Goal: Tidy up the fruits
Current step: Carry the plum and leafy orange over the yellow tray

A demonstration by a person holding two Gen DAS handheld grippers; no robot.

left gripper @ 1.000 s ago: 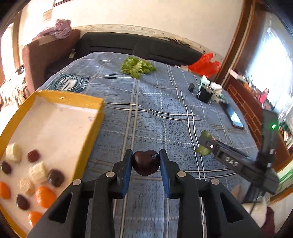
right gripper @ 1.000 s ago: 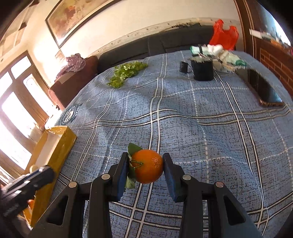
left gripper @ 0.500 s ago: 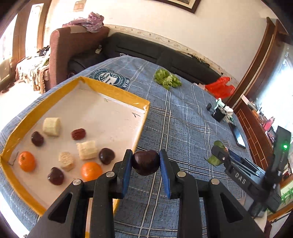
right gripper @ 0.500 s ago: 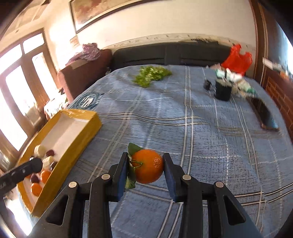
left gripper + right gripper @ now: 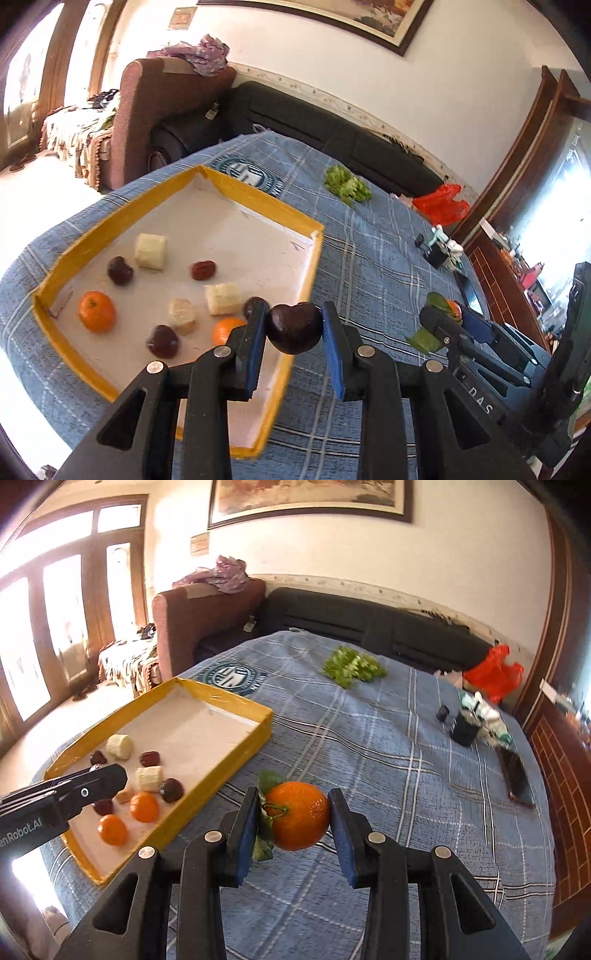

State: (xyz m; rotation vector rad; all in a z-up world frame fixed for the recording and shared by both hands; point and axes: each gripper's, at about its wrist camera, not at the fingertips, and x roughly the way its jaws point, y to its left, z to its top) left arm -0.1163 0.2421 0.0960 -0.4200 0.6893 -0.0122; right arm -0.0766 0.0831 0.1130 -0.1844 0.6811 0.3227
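Both tools have swung left since the earlier frame, bringing the yellow tray [image 5: 258,199] into fuller view on the bed [image 5: 369,738]. The left tool [image 5: 294,326] clamps a dark plum [image 5: 293,326] over the tray's near right edge; the right tool [image 5: 293,814] grips a leafy orange [image 5: 299,814] above the bed, right of the tray.

Bright daylight, fisheye views
Windows [image 5: 55,627] at left blow out white; edges bend and darken; slight blur on the far clutter.

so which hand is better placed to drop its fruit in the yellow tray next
Left, probably. The left gripper holds its dark fruit over the yellow tray; the right gripper, with its orange, is over blanket beside it.
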